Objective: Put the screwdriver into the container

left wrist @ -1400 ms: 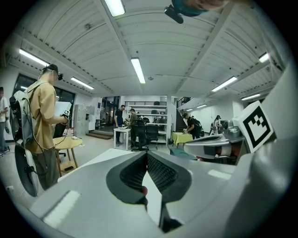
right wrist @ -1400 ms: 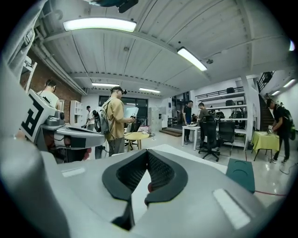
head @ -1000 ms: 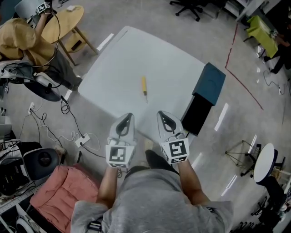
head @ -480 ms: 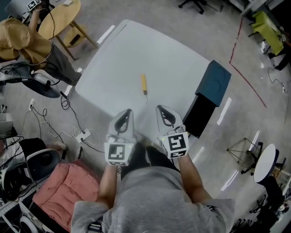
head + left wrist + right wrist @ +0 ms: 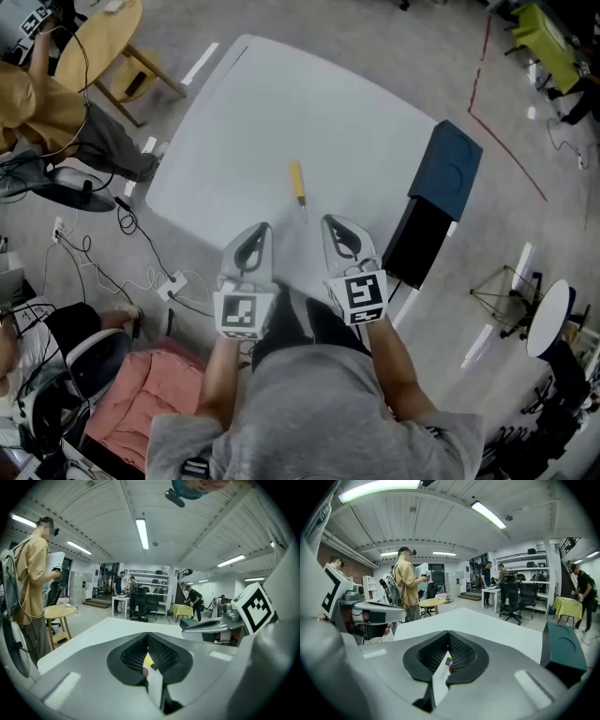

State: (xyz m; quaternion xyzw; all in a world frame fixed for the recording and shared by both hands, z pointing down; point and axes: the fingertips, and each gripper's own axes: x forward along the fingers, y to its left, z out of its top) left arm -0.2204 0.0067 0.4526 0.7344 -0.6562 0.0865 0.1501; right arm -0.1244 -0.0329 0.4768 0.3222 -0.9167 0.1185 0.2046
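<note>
Across the head view, the screwdriver (image 5: 297, 182) lay on the white table (image 5: 234, 122), long axis running away, tip toward and between the left gripper (image 5: 260, 232) and right gripper (image 5: 336, 227), neither clearly nearer. The container (image 5: 448, 169) stood at the right. Each gripper view showed jaws together, empty, with the screwdriver ahead. No writing was legible.

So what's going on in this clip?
A person holds a gripper in each hand, the left gripper and the right gripper, both shut and empty, side by side over the near edge of the white table. The yellow-handled screwdriver lies untouched on the table just beyond them. The dark teal container stands by the table's right side; nothing has been picked up yet.
</note>
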